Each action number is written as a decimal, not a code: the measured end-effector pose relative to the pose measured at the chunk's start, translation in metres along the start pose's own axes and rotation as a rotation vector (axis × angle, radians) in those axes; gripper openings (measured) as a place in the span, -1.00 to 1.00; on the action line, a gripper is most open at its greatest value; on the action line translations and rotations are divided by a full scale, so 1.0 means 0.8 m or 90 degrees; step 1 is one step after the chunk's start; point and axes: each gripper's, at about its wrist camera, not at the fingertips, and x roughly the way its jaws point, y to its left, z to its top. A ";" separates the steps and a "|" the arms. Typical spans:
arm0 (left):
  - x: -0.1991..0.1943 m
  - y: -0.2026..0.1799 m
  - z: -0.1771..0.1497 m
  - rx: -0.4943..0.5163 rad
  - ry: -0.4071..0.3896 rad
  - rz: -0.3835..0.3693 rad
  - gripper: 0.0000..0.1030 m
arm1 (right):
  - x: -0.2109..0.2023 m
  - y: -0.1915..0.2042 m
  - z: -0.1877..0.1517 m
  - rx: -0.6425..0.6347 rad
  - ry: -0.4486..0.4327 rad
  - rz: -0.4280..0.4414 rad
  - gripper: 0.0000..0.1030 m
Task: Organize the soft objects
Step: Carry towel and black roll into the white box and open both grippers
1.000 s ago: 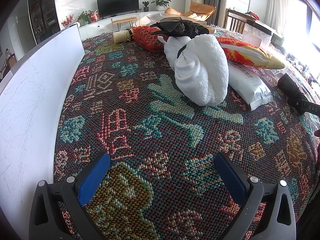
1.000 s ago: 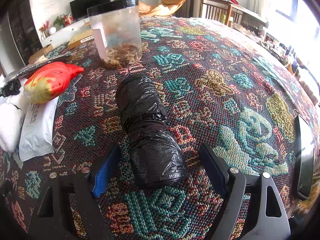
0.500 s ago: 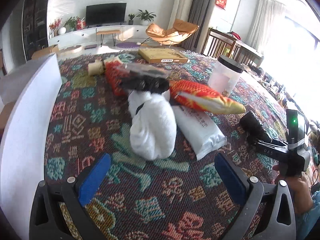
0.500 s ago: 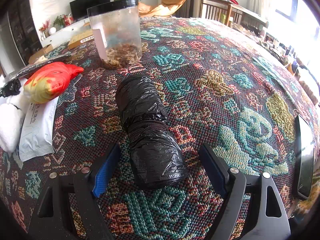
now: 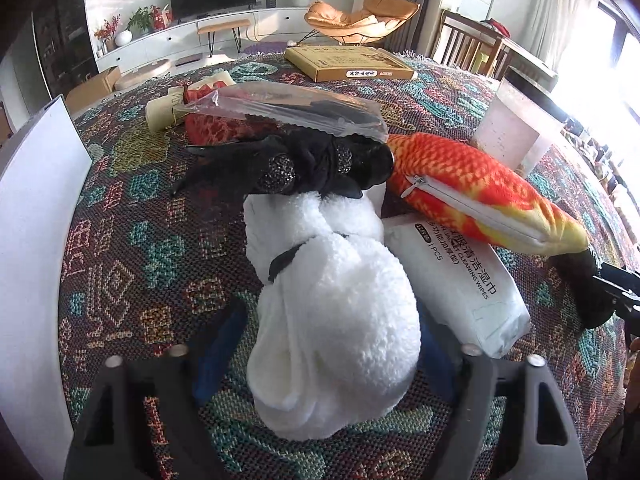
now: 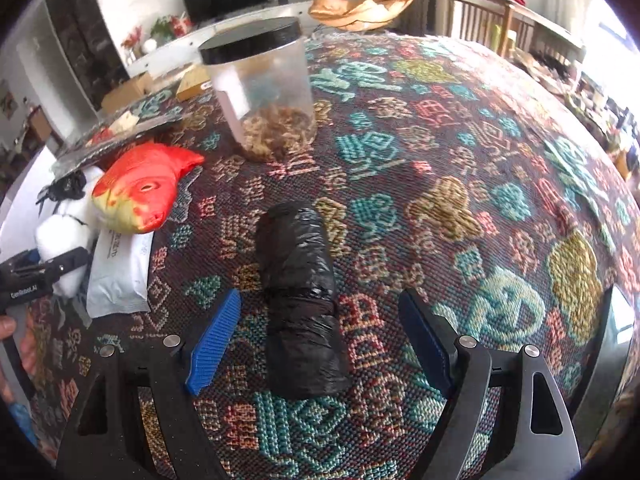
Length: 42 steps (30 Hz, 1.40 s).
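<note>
A fluffy white towel bundle (image 5: 332, 320) lies on the patterned cloth between the open fingers of my left gripper (image 5: 324, 344); the blue pads are partly hidden behind it and I cannot tell if they touch it. A black sequined fabric piece (image 5: 304, 164) lies on its far end. An orange fish plush (image 5: 476, 192) lies to the right. My right gripper (image 6: 320, 332) is open around a black plastic-wrapped roll (image 6: 300, 296) without touching it. The fish plush (image 6: 140, 188) and towel (image 6: 60, 236) show at the left of the right wrist view.
A white wipes pack (image 5: 456, 280) lies beside the towel. A clear jar with black lid (image 6: 264, 88) stands beyond the roll. A flat yellow box (image 5: 348, 62), a clear plastic bag (image 5: 280, 110) and a white board (image 5: 32, 240) at left are nearby.
My left gripper has moved forward and down, so the white towel now sits between its fingers. My right gripper has drawn back slightly; the black roll stays between its open fingers.
</note>
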 end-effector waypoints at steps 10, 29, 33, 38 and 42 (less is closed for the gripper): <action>-0.107 0.026 -0.141 -0.131 -0.014 -0.120 -0.20 | -0.075 -0.014 -0.068 0.147 -0.034 0.042 -0.29; -0.265 0.052 -0.148 -0.073 -0.141 -0.111 -0.19 | -0.152 0.136 -0.045 0.050 -0.084 0.221 -0.29; -0.310 0.090 -0.151 -0.102 -0.182 -0.119 -0.19 | -0.158 0.178 -0.038 0.017 -0.074 0.251 -0.29; -0.377 0.169 -0.167 -0.138 -0.221 -0.006 -0.19 | -0.180 0.295 -0.018 -0.065 -0.064 0.352 -0.29; -0.401 0.235 -0.197 -0.178 -0.212 0.099 -0.16 | -0.194 0.412 -0.017 -0.138 -0.032 0.458 -0.29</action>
